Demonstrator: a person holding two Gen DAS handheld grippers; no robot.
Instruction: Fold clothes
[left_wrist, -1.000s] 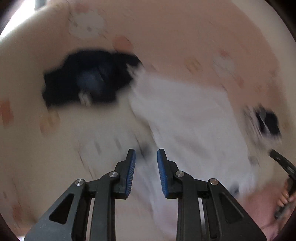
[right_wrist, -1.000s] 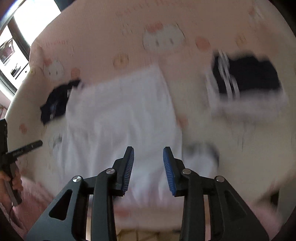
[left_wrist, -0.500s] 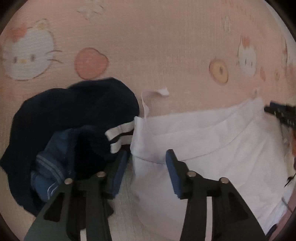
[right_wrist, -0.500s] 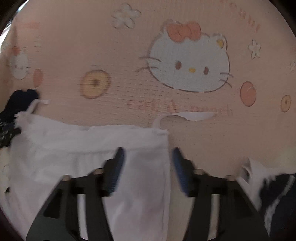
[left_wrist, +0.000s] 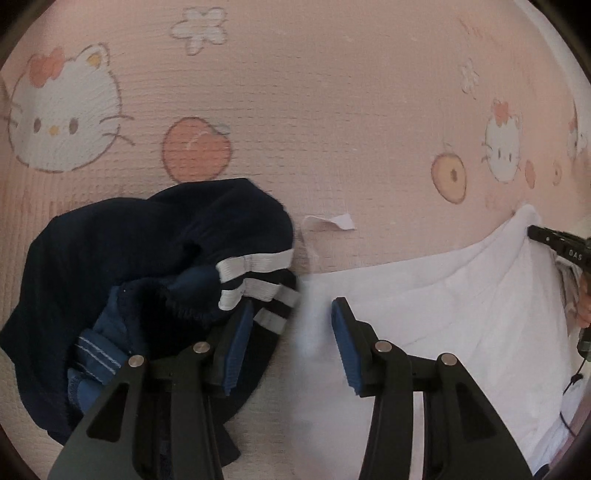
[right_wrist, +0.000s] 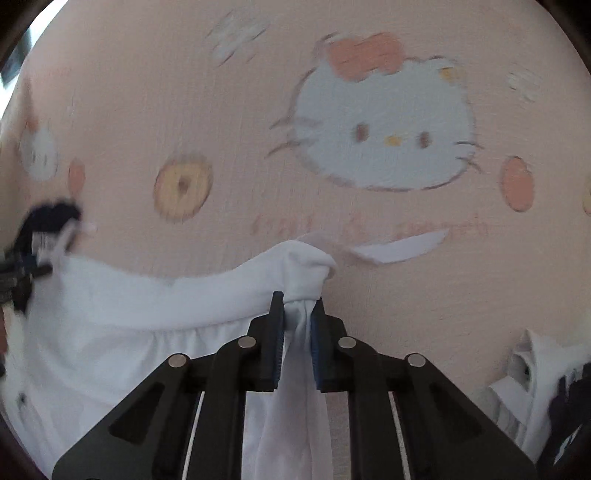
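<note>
A white garment (left_wrist: 436, 317) lies spread on a pink cartoon-cat bedsheet (left_wrist: 332, 110). My left gripper (left_wrist: 291, 343) is open, its fingers straddling the garment's left top corner beside a dark navy garment with white stripes (left_wrist: 147, 266). In the right wrist view my right gripper (right_wrist: 297, 332) is shut on the white garment (right_wrist: 147, 325) at its right top corner, the cloth bunched above the pads and slightly lifted. The right gripper's tip (left_wrist: 554, 243) shows at the far right of the left wrist view. A white drawstring tab (right_wrist: 399, 247) trails off the corner.
Another white and navy garment (right_wrist: 543, 391) lies at the right edge of the right wrist view. A second white drawstring end (left_wrist: 332, 221) rests on the sheet by the navy garment. Bare pink sheet stretches beyond the clothes.
Both grippers dropped low to the white garment's top edge. The right gripper shut on its corner and bunched it up; the left stayed open at the other corner.
</note>
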